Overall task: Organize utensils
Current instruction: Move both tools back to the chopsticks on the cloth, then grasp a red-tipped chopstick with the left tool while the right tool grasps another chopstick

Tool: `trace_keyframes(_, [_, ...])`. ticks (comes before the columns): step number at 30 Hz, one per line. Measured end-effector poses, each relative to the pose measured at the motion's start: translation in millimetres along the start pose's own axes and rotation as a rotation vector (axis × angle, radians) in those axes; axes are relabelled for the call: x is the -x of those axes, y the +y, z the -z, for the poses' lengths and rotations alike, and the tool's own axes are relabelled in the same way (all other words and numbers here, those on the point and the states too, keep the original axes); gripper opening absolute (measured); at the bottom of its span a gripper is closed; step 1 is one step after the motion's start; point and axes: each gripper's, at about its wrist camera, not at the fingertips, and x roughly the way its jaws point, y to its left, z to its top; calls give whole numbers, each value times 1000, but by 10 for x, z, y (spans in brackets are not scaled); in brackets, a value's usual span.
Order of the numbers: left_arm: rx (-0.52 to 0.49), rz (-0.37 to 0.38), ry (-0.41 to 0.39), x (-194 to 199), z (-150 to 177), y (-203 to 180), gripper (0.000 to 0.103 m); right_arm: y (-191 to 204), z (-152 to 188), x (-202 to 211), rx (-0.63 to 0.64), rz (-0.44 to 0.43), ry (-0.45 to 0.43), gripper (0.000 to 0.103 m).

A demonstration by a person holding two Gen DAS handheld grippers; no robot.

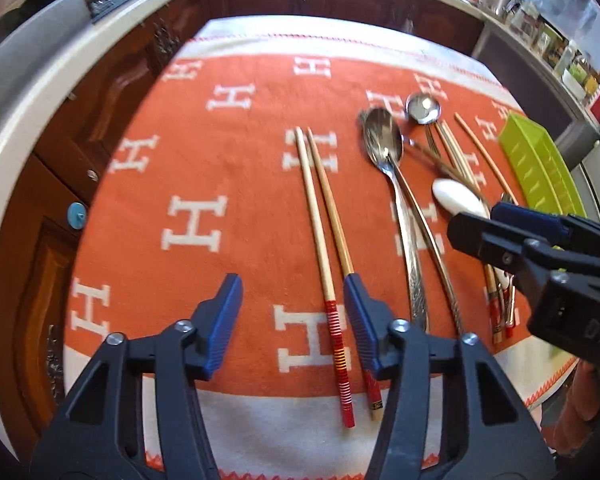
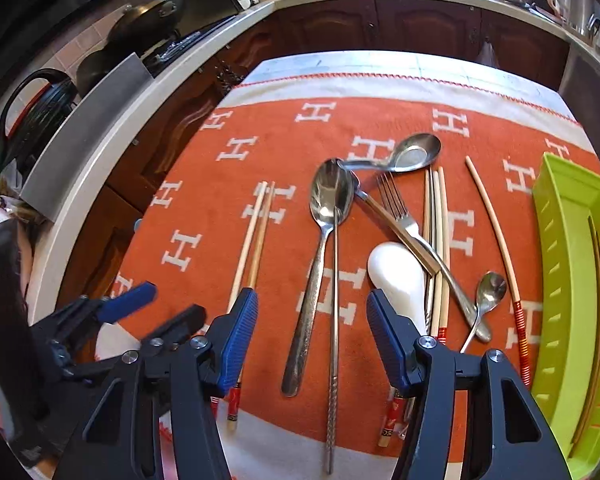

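Left tongs (image 1: 293, 320), right tongs (image 2: 312, 338) agape, angled down.

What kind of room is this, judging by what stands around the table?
Most likely a home kitchen. A pale countertop runs over dark wooden cabinet doors, pots stand on a stove at the left, and spoons, a fork and chopsticks lie on an orange cloth beside a green tray.

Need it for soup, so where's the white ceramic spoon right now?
The white ceramic spoon lies bowl-down on the orange cloth, right of the large steel spoon, against the jumbled fork.
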Motion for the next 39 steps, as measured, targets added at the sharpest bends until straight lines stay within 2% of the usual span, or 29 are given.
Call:
trace_keyframes(7, [-23, 1, 60, -295, 27, -108, 36, -22, 37, -151, 1, -5, 31, 54])
trace_keyframes(11, [-22, -9, 44, -322, 23, -97, 30, 28, 41, -241, 9, -13, 53, 53])
trace_keyframes(13, [-18, -12, 39, -334, 16, -76, 25, 59, 40, -297, 15, -22, 66, 53])
trace_keyframes(15, [-21, -22, 32, -334, 12, -51, 11, 97, 32, -349, 23, -28, 75, 53])
trace_keyframes(17, [-14, -21, 30, -316, 0, 11, 4, 150, 22, -406, 35, -31, 83, 53])
trace_keyframes(23, [37, -23, -1, -202, 23, 221, 4, 371, -65, -593, 83, -30, 94, 52])
trace_keyframes(28, [78, -21, -30, -46, 27, 395, 4, 586, -95, -837, 141, 16, 129, 41])
trace_keyframes(32, [103, -17, -45, 60, 20, 485, 4, 764, -29, -898, 238, 112, 99, 39])
trace_keyframes(33, [108, -13, -48, 82, 13, 501, 4, 799, -5, -907, 261, 138, 90, 36])
trace_keyframes(35, [111, -11, -49, 110, 5, 493, 4, 828, 31, -901, 280, 143, 74, 23])
trace_keyframes(36, [111, -10, -50, 128, 9, 488, 4, 832, 37, -898, 282, 142, 74, 11])
trace_keyframes(37, [111, -9, -52, 150, 10, 478, 4, 828, 39, -896, 280, 146, 74, 8])
trace_keyframes(39, [108, -6, -56, 184, 13, 449, 4, 788, 38, -882, 255, 123, 76, 6])
